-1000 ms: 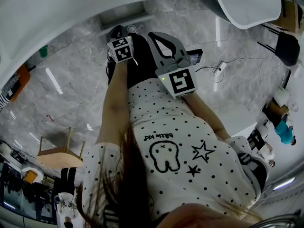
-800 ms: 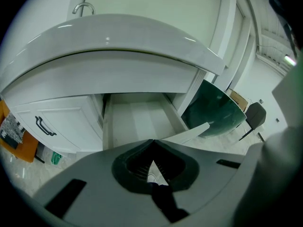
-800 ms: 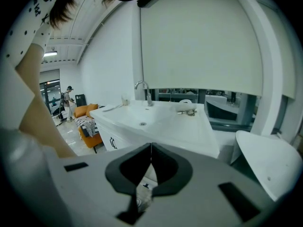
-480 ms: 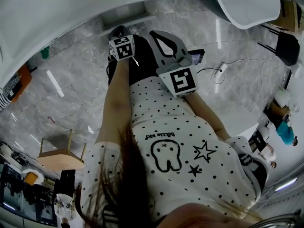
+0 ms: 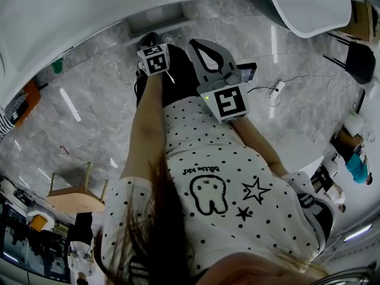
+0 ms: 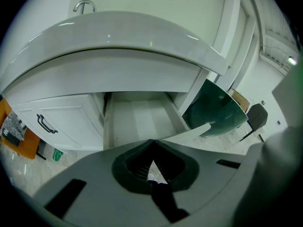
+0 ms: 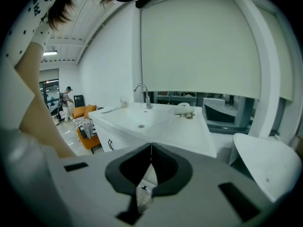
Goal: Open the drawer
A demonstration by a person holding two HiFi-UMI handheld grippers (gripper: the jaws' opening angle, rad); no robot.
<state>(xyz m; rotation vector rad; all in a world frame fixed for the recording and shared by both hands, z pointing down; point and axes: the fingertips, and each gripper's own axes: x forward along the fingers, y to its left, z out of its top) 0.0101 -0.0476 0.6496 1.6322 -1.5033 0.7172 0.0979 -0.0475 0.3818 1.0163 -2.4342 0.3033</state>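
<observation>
The white drawer stands pulled out from under the white sink counter, its inside bare; it is a pale box below the counter edge in the head view. My left gripper points down at the drawer, shut and holding nothing. Only its marker cube shows in the head view, close to the person's body. My right gripper is shut too, empty, aimed over the basin. In the head view the right gripper sits beside the left one, apart from the drawer.
Left of the drawer is a cabinet door with a black handle, with an orange thing on the floor by it. A dark green glass tub and black chair stand right. A wooden stool and a cable are on the marble floor.
</observation>
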